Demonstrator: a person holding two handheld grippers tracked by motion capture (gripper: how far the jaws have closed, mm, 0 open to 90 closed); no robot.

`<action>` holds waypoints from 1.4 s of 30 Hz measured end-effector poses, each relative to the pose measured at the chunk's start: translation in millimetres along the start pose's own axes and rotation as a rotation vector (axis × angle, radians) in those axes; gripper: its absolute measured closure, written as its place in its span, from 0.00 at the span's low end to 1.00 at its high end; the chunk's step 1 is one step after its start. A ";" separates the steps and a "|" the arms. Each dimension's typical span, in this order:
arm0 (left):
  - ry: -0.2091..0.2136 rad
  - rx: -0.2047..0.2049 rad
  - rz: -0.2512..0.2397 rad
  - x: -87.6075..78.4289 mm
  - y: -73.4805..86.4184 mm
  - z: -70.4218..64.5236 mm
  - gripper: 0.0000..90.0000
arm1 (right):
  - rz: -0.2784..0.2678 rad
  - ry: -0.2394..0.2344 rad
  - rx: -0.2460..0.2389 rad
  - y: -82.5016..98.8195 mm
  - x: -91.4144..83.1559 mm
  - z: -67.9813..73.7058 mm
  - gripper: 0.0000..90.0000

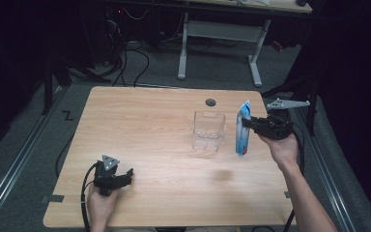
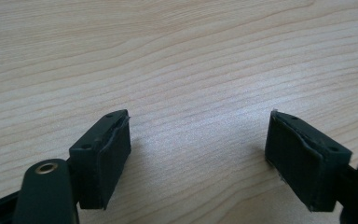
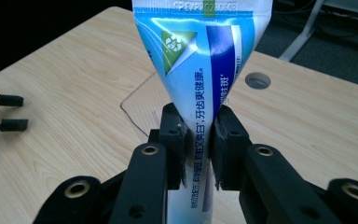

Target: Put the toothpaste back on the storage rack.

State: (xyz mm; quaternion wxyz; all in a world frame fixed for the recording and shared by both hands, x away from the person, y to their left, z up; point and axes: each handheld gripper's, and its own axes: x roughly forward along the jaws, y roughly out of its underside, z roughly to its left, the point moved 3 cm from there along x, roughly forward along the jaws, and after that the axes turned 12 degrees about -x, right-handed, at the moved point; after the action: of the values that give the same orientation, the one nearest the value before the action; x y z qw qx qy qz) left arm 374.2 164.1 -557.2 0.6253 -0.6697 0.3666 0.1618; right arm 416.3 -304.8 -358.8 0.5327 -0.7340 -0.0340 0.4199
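A blue and white toothpaste tube (image 1: 242,129) hangs upright, crimped end up, just right of a clear plastic box (image 1: 208,130) on the wooden table (image 1: 145,121). My right gripper (image 1: 249,124) is shut on the tube's middle. In the right gripper view the tube (image 3: 204,65) rises between the jaws, which pinch it at my right gripper (image 3: 200,144). My left gripper (image 1: 128,175) rests low near the table's front left edge, open. In the left gripper view my left gripper (image 2: 198,156) has its pads (image 2: 113,156) wide apart over bare wood.
A round cable hole (image 1: 210,102) lies behind the clear box. The table's right edge runs close to the right hand. Beyond the table are desk legs (image 1: 256,63) and cables on a dark floor.
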 end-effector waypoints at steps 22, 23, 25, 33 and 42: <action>0.000 -0.001 0.000 0.0 0.0 0.0 0.25 | -0.041 -0.062 -0.072 -43.7 18.1 24.3 0.85; 0.001 -0.001 0.000 0.0 0.0 0.0 0.25 | -0.044 -0.065 -0.074 -47.3 20.6 25.2 0.85; 0.001 0.000 0.000 0.0 0.0 0.0 0.25 | -0.045 -0.068 -0.075 -50.6 23.0 26.2 0.85; 0.001 -0.001 0.000 0.0 0.0 0.0 0.25 | -0.053 -0.075 -0.069 -63.2 34.5 28.0 0.85; 0.001 -0.001 -0.001 0.1 0.0 0.0 0.25 | -0.051 -0.058 -0.075 -76.5 54.7 29.9 0.85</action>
State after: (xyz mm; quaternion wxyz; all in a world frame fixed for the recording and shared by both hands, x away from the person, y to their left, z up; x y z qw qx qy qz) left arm 374.2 164.1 -557.3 0.6250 -0.6700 0.3666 0.1615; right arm 462.4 -222.2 -330.9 0.5140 -0.7399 -0.0840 0.4258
